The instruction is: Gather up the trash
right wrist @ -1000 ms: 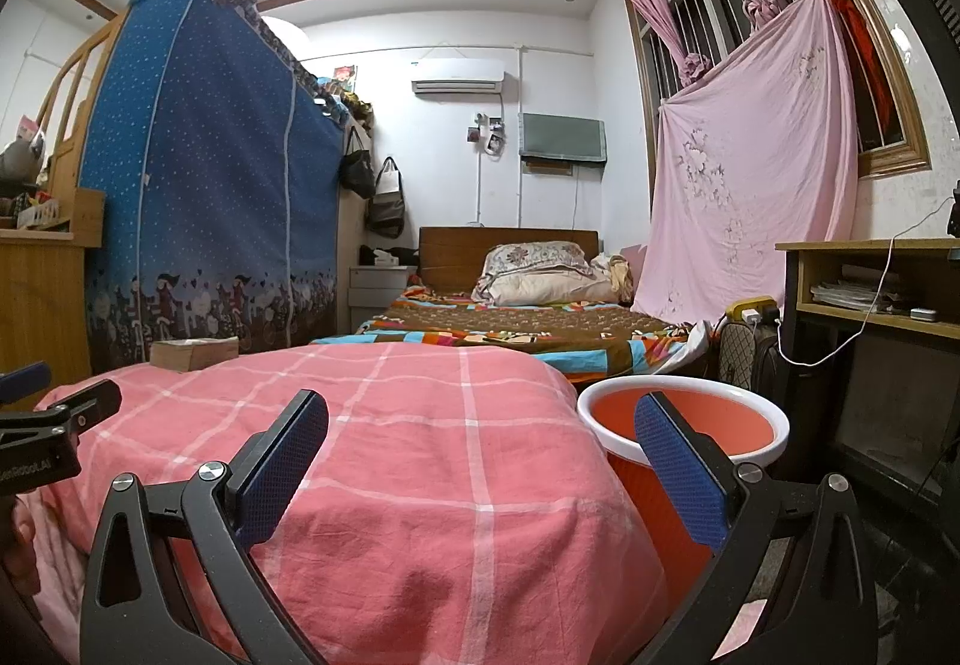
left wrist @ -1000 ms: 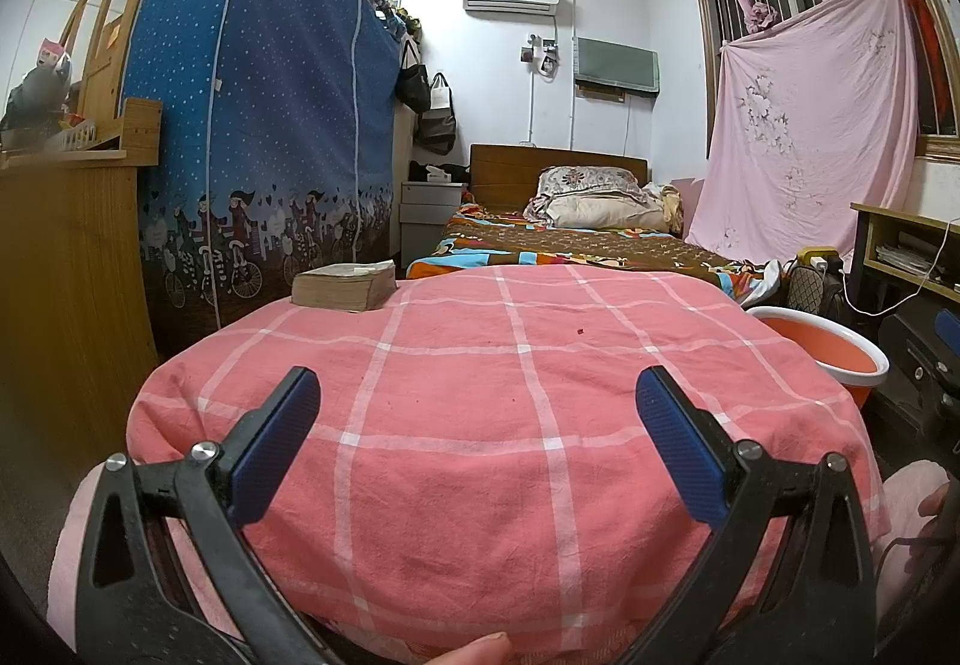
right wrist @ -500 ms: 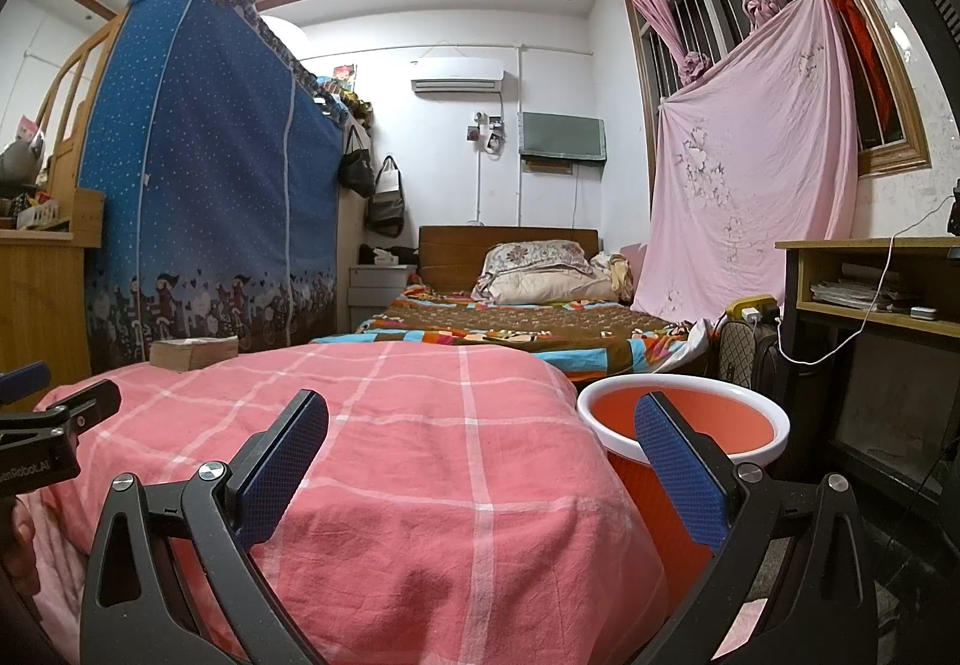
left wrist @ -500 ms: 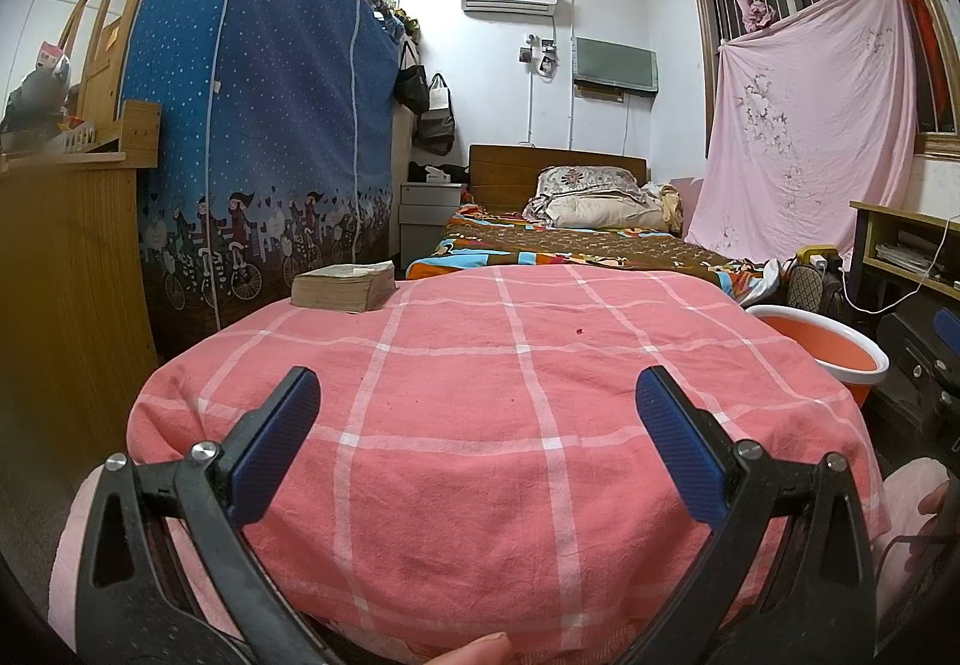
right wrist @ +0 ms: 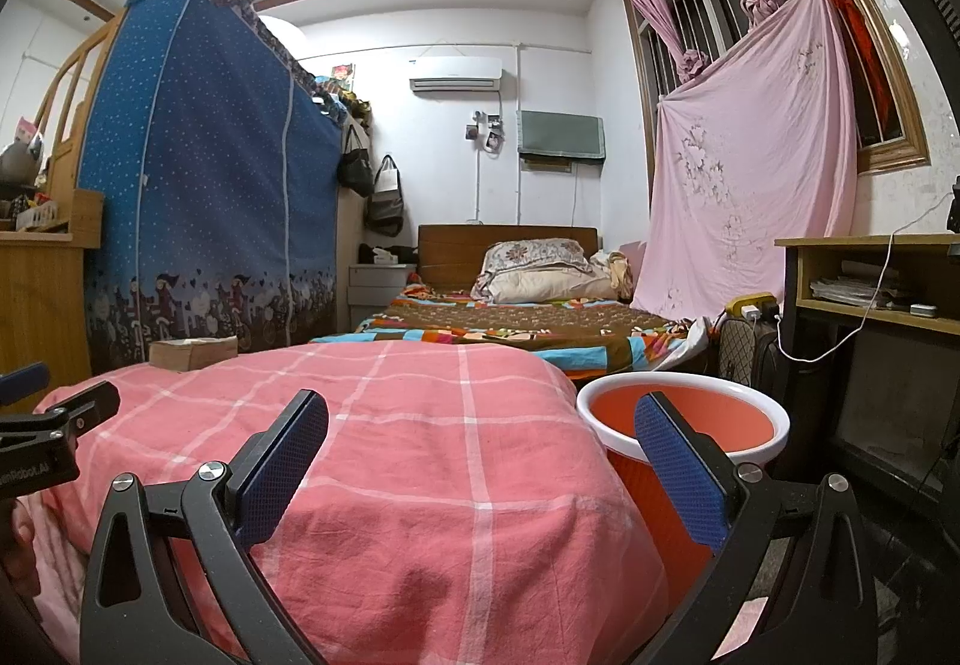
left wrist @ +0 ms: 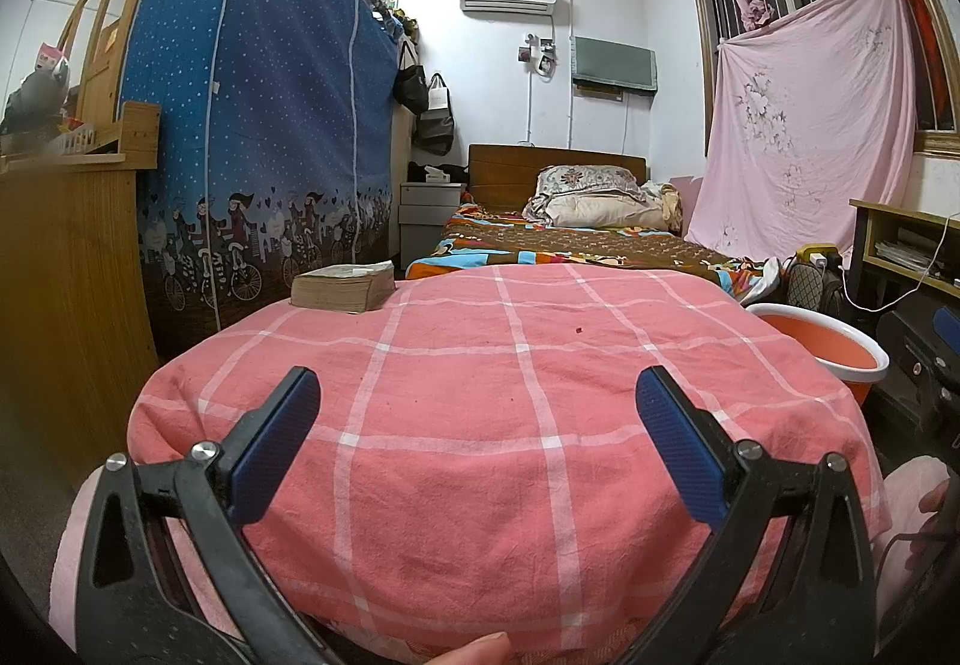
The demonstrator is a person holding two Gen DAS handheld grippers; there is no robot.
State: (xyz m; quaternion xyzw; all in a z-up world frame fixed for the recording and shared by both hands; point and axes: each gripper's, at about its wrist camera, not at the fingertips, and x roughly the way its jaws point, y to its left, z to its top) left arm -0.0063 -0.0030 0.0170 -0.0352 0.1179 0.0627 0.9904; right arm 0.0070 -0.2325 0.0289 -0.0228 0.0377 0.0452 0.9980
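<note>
Left wrist: left gripper (left wrist: 478,440) fingers spread, empty; one book (left wrist: 343,285) ahead-left, one bucket (left wrist: 821,346) right. Right gripper (right wrist: 480,464) likewise spread, empty.

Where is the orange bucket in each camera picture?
Left wrist view: the orange bucket sits at the far right edge, beside the pink checked cloth.
Right wrist view: the bucket is lower right of centre, partly behind the right claw.
Shared landmark: the old book on the cloth's far left corner.
</note>
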